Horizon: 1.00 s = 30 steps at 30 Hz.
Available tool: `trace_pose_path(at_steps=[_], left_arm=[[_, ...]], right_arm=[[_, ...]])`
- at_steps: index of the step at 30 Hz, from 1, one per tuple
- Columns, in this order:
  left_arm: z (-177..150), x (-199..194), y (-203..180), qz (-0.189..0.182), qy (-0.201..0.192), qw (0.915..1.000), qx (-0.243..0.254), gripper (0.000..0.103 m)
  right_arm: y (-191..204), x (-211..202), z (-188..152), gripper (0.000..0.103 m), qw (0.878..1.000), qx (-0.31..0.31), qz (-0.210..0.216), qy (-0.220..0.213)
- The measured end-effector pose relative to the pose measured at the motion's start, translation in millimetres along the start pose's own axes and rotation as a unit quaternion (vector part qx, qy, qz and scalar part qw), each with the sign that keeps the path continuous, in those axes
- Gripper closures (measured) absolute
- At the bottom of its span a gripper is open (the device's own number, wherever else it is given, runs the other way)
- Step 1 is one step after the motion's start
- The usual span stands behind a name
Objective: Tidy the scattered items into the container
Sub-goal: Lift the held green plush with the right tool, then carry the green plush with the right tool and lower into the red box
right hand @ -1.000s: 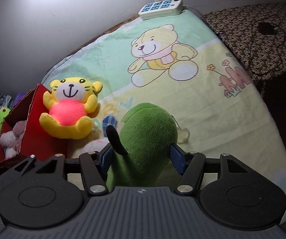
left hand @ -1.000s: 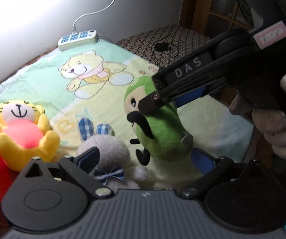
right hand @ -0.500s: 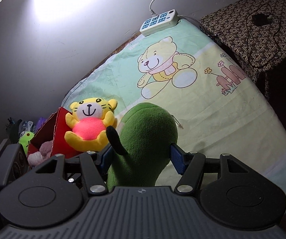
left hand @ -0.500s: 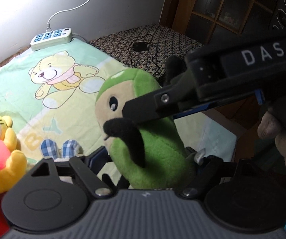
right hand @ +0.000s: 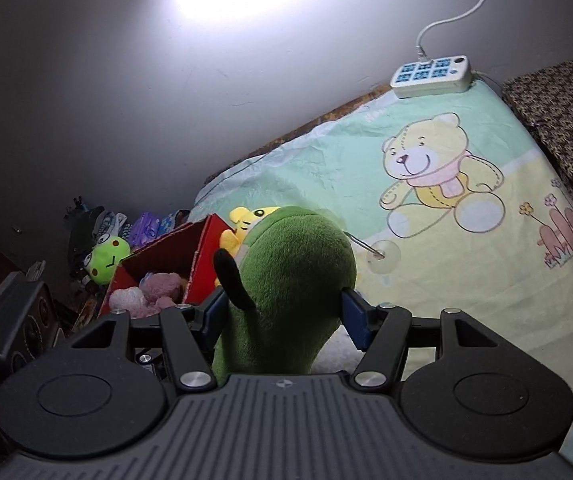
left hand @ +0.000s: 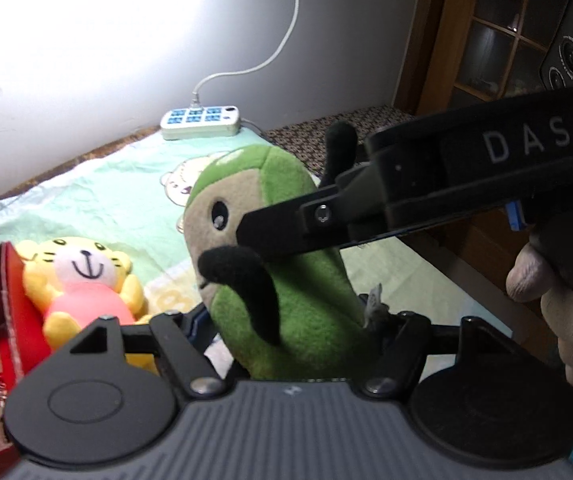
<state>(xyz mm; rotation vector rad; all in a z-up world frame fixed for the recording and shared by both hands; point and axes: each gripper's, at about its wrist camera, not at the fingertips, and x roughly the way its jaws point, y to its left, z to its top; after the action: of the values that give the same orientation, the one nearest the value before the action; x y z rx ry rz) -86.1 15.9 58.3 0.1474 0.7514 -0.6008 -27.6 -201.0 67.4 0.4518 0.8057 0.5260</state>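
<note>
A green plush toy [left hand: 286, 280] with a beige face and black wings is held up above the bed. My right gripper [right hand: 284, 312] is shut on the green plush toy [right hand: 294, 280], its blue pads [right hand: 352, 316] pressing both sides. In the left wrist view my left gripper [left hand: 294, 320] stands around the toy's lower body; its fingertips are hidden, so its state is unclear. The right gripper's black body crosses that view from the right. A yellow tiger plush [left hand: 82, 276] lies beside the red box [right hand: 166, 256], which holds pink plush toys [right hand: 146, 292].
A bear-print sheet [right hand: 446, 208] covers the bed. A white power strip [right hand: 430, 74] lies at the far edge by the wall. A green frog plush [right hand: 106, 260] and clutter sit left of the box. A patterned cover [right hand: 558, 108] is at right.
The green plush toy has been lifted off the bed and carried left towards the red box. The grey rabbit plush beneath has dropped out of view.
</note>
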Motion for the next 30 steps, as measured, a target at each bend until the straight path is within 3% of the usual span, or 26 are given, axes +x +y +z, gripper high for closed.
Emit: trace_pose_path(at_steps=[11,20,30], left_arm=[[-7.1,-89.1,76.1,0.118,-0.043,0.9918,-0.026,0.032],[-15.4,-79.5,112.0,0.161,-0.025,0.9848,-0.061,0.032],[-34.2,-71.4,150.1,0.182,0.011,0.9796,-0.085,0.035]], right_arm=[[100.5,54.9,27.7,0.040,0.991,-0.090,0.095,-0.001],[146.5,101.5,11.9,0.040,0.988,-0.101,0.114,0.017],[177.1,150.8,-8.0,0.040,0.988,-0.121,0.087,0.027]])
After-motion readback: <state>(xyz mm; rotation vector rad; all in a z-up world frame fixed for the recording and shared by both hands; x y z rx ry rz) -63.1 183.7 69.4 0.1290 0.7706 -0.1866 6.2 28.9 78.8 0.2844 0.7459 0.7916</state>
